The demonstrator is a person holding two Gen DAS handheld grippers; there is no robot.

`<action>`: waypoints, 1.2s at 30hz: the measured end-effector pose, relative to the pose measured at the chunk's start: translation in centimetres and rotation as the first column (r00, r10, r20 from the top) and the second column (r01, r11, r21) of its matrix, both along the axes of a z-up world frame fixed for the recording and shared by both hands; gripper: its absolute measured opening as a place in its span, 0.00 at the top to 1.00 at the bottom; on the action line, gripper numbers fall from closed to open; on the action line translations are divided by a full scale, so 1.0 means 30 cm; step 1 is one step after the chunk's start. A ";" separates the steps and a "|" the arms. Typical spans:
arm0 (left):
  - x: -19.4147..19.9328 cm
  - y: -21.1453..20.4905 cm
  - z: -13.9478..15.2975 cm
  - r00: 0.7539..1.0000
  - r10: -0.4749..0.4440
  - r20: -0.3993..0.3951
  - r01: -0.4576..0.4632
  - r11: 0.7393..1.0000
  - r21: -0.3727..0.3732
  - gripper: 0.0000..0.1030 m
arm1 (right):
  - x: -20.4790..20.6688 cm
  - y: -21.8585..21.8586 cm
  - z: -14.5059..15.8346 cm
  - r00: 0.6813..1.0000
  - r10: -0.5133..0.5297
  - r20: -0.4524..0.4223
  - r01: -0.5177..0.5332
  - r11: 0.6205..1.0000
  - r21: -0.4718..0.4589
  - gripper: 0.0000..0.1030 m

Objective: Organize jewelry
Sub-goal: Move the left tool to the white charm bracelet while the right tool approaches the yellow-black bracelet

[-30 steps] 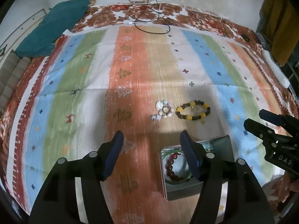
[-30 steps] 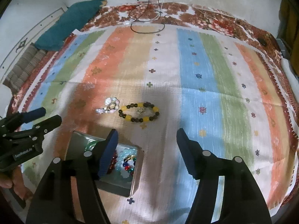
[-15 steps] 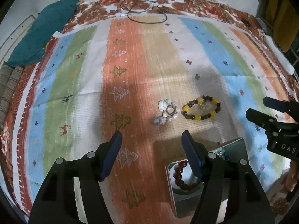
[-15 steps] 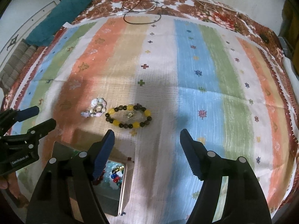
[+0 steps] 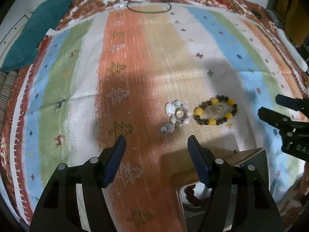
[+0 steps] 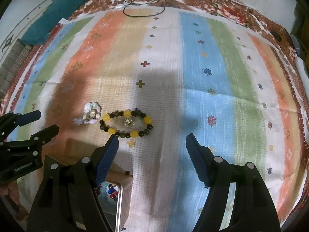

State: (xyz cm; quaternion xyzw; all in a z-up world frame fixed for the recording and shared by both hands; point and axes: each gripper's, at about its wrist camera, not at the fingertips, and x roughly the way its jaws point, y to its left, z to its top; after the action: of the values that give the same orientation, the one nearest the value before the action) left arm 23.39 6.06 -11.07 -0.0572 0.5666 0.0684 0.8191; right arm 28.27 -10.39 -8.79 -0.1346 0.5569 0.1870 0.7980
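You are between picks: both tools are spread wide and hold nothing, hanging above the striped cloth (image 6: 202, 61) with two pieces of jewelry not yet put away. Your right gripper (image 6: 152, 141) sits just short of the yellow-and-dark bead bracelet (image 6: 126, 123), its left finger almost over the near beads; your left gripper (image 5: 156, 141) faces the pale shell bracelet (image 5: 176, 114), which lies bunched up just beside the beaded one. The metal tin (image 5: 256, 156) is low in both views — it already holds a dark red bracelet (image 5: 193, 194) and some coloured beads (image 6: 112, 191). The next move, as I judge it, is to come down on one bracelet and pinch a single side of the loop, since a flat ring on soft cloth gives little to bite. The cloth covers what looks like a bed; a teal cushion (image 6: 63, 9) lies at the far left corner and a black cable (image 6: 143, 9) loops at the far edge, before a pale wall.
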 end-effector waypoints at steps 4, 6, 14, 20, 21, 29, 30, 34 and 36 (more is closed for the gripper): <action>0.020 0.010 -0.029 1.000 -0.004 -0.020 0.004 1.000 -0.024 0.36 | 0.020 0.002 -0.029 1.000 -0.005 -0.020 0.005 1.000 -0.014 0.30; 0.030 0.011 -0.040 1.000 -0.010 -0.026 0.009 0.999 -0.037 0.36 | 0.027 0.000 -0.044 0.999 -0.009 -0.030 0.009 1.000 -0.021 0.30; 0.069 0.005 -0.088 0.997 -0.040 -0.060 0.037 0.998 -0.055 0.38 | 0.065 0.007 -0.101 0.997 -0.020 -0.078 0.018 0.999 -0.031 0.30; 0.092 -0.006 -0.135 0.993 -0.069 -0.098 0.064 0.996 -0.056 0.42 | 0.088 0.028 -0.140 0.995 -0.018 -0.099 0.013 0.999 -0.049 0.30; 0.096 -0.008 -0.141 0.992 -0.073 -0.102 0.068 0.996 -0.054 0.42 | 0.091 0.029 -0.144 0.995 -0.016 -0.102 0.011 0.999 -0.050 0.30; 0.134 -0.024 -0.194 0.986 -0.101 -0.134 0.095 0.994 -0.050 0.43 | 0.116 0.058 -0.181 0.993 -0.005 -0.116 -0.003 0.998 -0.067 0.30; 0.138 -0.030 -0.203 0.984 -0.111 -0.136 0.107 0.993 -0.041 0.43 | 0.121 0.061 -0.192 0.993 -0.006 -0.122 -0.003 0.997 -0.072 0.33; 0.151 -0.038 -0.213 0.984 -0.120 -0.134 0.117 0.993 -0.027 0.45 | 0.133 0.067 -0.220 0.991 -0.007 -0.135 -0.004 0.997 -0.083 0.37; 0.158 -0.040 -0.214 0.984 -0.117 -0.131 0.114 0.993 -0.027 0.52 | 0.139 0.071 -0.224 0.991 -0.008 -0.135 -0.003 0.997 -0.077 0.39</action>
State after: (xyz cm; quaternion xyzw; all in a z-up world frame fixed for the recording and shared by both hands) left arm 28.14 4.85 -17.50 -0.0277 0.6227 0.0188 0.7818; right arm 32.44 -8.26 -15.52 -0.1515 0.6166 0.1730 0.7529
